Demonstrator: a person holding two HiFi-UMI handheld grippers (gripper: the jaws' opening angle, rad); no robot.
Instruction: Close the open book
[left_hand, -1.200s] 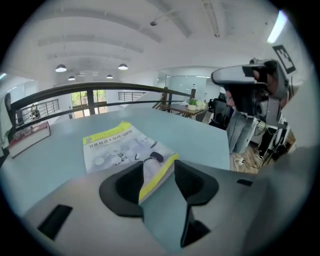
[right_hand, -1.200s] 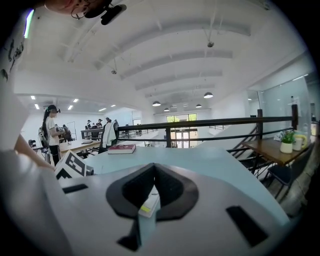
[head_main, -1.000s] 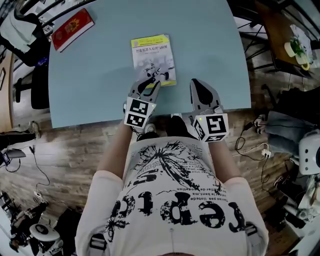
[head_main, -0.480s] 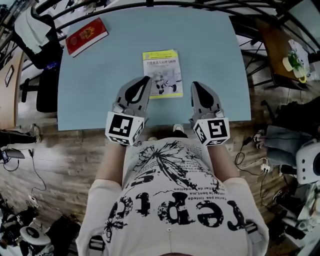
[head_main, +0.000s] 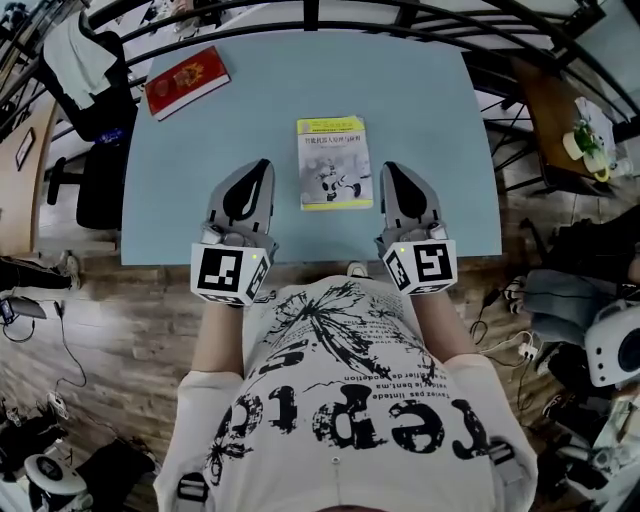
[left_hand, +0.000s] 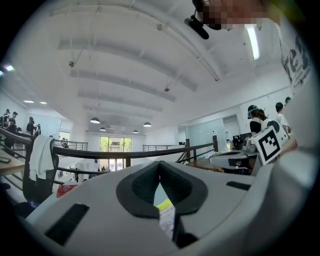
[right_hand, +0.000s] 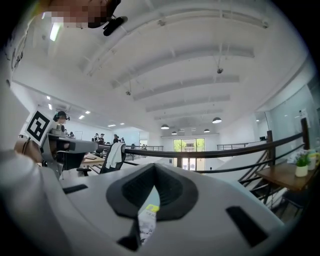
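Note:
The book (head_main: 335, 162) lies closed and flat on the light-blue table (head_main: 430, 110), its yellow-and-white cover facing up. My left gripper (head_main: 252, 170) hovers just left of the book, apart from it, jaws shut with nothing between them. To the book's right hangs my right gripper (head_main: 395, 172), also shut and empty. In the left gripper view the shut left gripper (left_hand: 159, 165) points level, and a sliver of the book (left_hand: 166, 212) shows below its pads. The right gripper view shows the right gripper (right_hand: 154, 167) with pads meeting and the book (right_hand: 146, 220) beneath.
A red book (head_main: 187, 82) lies at the table's far left corner. A dark railing (head_main: 310, 20) runs behind the table. A chair with a white cloth (head_main: 85, 60) stands at the left, and a wooden side table with a plant (head_main: 585, 110) at the right.
The left gripper left the book's near corner, closed, and moved left and back. The right gripper drew back slightly. The book stays closed.

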